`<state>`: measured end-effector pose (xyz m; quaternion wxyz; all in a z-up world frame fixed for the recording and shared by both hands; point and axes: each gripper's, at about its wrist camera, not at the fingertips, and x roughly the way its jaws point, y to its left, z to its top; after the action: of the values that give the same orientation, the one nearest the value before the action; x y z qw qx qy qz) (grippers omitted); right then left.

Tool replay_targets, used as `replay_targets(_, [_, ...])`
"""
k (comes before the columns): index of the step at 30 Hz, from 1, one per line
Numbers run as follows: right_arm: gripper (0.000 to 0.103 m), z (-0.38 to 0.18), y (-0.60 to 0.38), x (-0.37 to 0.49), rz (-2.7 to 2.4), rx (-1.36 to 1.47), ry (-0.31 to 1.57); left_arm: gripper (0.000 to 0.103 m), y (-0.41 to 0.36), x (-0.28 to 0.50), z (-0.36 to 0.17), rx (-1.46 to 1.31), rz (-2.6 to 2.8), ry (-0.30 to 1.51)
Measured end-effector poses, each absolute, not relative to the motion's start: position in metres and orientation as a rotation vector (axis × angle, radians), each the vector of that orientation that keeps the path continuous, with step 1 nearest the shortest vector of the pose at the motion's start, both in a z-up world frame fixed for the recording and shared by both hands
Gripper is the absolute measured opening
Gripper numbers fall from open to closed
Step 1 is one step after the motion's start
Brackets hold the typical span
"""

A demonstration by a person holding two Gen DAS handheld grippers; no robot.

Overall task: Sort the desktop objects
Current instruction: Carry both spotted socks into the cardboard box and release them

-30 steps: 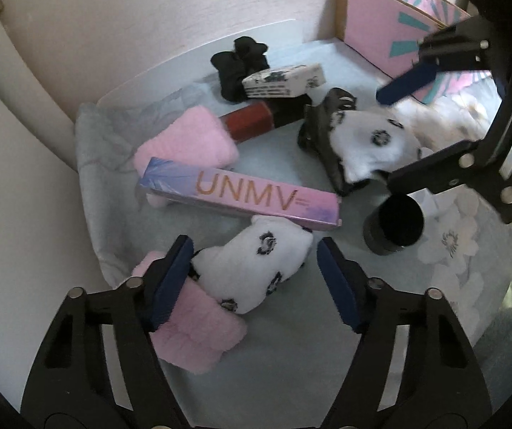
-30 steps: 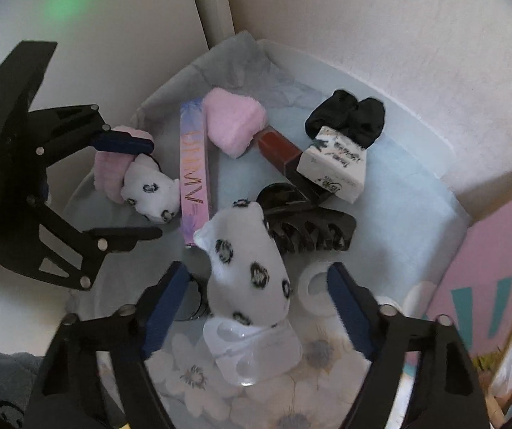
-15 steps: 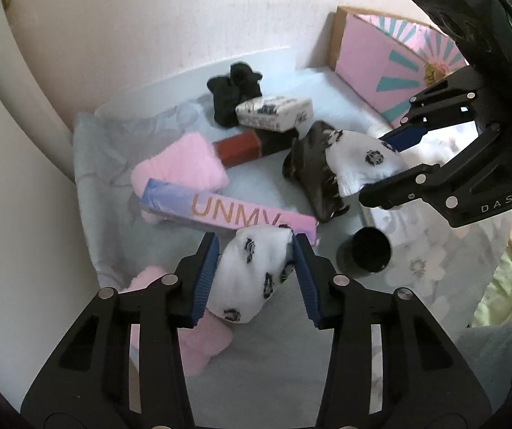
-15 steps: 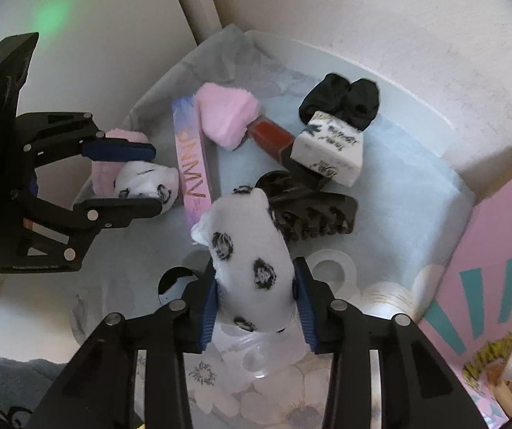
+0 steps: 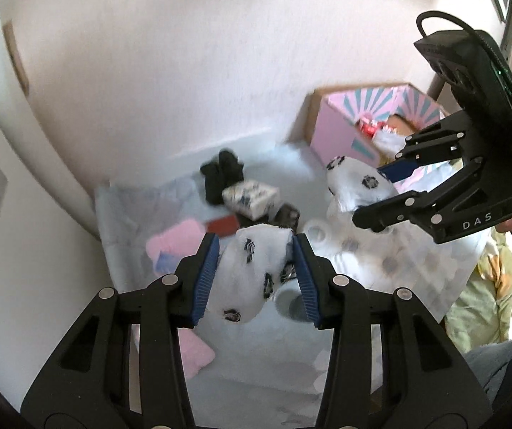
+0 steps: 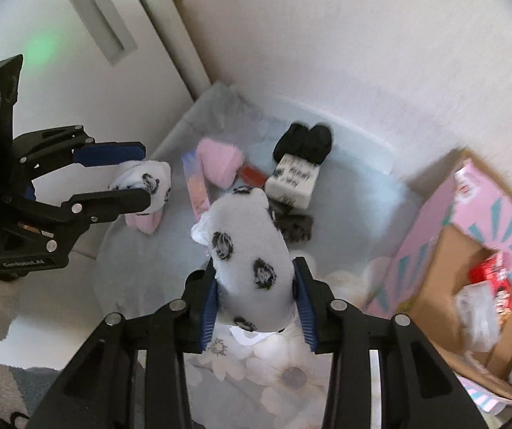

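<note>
Left gripper (image 5: 256,271): fingers pinching a white sock with black spots (image 5: 252,279), pads pressed against both its sides. The same gripper shows in the right wrist view (image 6: 138,175), holding its sock clear of the light blue cloth (image 6: 356,196).

Right gripper (image 6: 256,304): fingers clamped on a second spotted white sock (image 6: 252,250), which stands up between the pads. From the left wrist view this gripper (image 5: 384,193) holds its sock (image 5: 359,186) above the cloth, just in front of the pink cardboard box (image 5: 341,132).

Landmark taken: the white printed carton (image 6: 293,180) on the cloth.
- Black sock pair (image 6: 304,141): touching the carton on its far side.
- Red tube (image 6: 254,175): just left of the carton, its end running beneath it.
- Pink fluffy sock (image 6: 220,161): left of the carton, beyond the red tube.
- Long pink-and-blue box (image 6: 197,187): left of the carton, alongside the pink sock.
- Dark hair claw (image 6: 293,225): immediately in front of the carton, partly behind the right-hand sock.
- Second pink sock (image 6: 145,220): well left of the carton, below the left gripper.
- Pink cardboard box (image 6: 477,261): well right of the carton, open-topped; contents blurred, possibly red packaging.
</note>
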<state>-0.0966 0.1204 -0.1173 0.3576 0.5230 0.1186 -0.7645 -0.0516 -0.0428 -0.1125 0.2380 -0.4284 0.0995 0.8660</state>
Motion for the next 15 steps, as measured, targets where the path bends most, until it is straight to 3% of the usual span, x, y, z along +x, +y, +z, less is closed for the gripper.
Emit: replay_targets(15, [0.036, -0.051, 0.218, -0.123, -2.177, 1.319, 0.191, 0.04, 0.043, -0.085, -0.037, -0.994, 2.354, 0.26])
